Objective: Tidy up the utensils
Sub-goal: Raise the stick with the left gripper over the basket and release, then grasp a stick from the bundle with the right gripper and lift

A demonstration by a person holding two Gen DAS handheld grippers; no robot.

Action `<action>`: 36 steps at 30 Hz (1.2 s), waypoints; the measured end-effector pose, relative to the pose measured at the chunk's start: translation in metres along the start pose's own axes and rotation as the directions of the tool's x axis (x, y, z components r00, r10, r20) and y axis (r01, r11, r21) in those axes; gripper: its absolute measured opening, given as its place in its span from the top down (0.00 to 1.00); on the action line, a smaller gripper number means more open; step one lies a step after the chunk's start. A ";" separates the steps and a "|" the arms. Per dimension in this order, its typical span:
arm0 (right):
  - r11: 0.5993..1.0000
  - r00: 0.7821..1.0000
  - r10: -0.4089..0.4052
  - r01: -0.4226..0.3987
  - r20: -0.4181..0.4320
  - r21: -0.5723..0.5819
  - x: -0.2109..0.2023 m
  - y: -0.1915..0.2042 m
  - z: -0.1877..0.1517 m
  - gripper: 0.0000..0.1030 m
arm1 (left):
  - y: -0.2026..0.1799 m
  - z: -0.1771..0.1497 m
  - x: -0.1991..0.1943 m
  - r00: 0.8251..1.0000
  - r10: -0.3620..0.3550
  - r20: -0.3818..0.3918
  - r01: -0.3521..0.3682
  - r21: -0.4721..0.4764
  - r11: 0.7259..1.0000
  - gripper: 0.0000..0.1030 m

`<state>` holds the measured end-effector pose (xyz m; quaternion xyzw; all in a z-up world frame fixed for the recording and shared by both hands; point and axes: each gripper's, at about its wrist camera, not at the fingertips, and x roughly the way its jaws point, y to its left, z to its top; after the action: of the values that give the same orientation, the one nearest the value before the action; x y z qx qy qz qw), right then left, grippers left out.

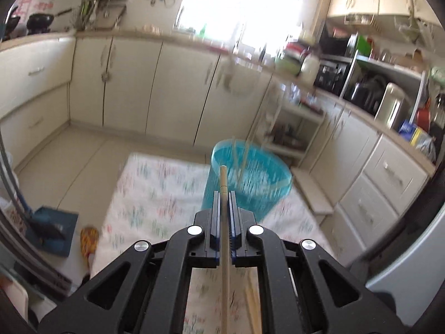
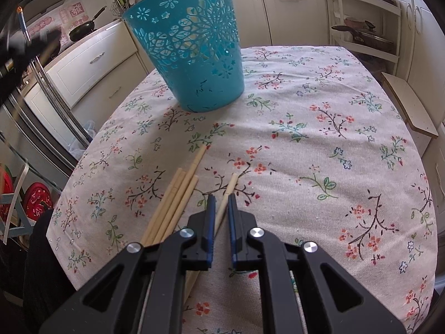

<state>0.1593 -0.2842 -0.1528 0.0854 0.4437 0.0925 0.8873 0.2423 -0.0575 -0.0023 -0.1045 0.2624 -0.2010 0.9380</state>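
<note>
Gripping one chopstick (image 1: pixel 224 208), the left gripper (image 1: pixel 223 194) has its jaws closed tight on the stick, whose long axis runs straight along the fingers; its tip pokes out past them toward the bin (image 1: pixel 247 178), above the cloth (image 1: pixel 155 194). That view is blurred.

The right gripper (image 2: pixel 221 199) is low over the near part of the table, its jaws nearly closed with a pale chopstick (image 2: pixel 226 197) lying between them. That stick rests on the cloth (image 2: pixel 306 139) and points away and slightly right, toward the far edge. Whether the pads press on it I cannot tell.

Just left of that gripper lies a bundle of four chopsticks (image 2: pixel 178 194), side by side and touching, near the table's near-left part. Their long axes slant away and to the right, and the longest tip reaches furthest toward the bin.

Further off, the teal bin (image 2: pixel 194 55) stands upright on the cloth near the far-left edge, well apart from the sticks. Its wall is cut through with flower shapes.
</note>
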 end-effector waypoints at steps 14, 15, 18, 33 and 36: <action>0.999 1.000 0.029 -0.029 0.008 0.016 0.000 -0.003 -0.001 0.91 | -0.052 0.089 0.082 0.939 -0.050 0.340 0.052 0.004 0.999 0.95; 0.999 1.000 0.029 -0.029 0.008 0.015 0.001 -0.003 -0.001 0.91 | -0.051 0.090 0.089 0.936 -0.045 0.349 0.050 -0.005 0.999 0.95; 1.000 1.000 0.029 -0.030 0.010 0.010 0.001 -0.003 -0.001 0.91 | -0.047 0.089 0.109 0.934 -0.028 0.357 0.044 -0.037 0.998 0.95; 0.999 0.999 0.043 -0.043 0.010 0.009 0.001 -0.003 -0.001 0.85 | -0.045 0.044 0.132 0.986 0.026 0.162 -0.039 0.081 0.996 0.93; 0.998 0.998 0.065 -0.065 0.004 0.009 0.000 -0.001 -0.001 0.69 | -0.036 0.032 0.107 0.985 0.063 0.164 -0.077 0.086 0.993 0.69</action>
<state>0.1585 -0.2851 -0.1532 0.1041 0.4396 0.1190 0.8842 0.3317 -0.1334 -0.0125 -0.0679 0.1799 -0.1706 0.9664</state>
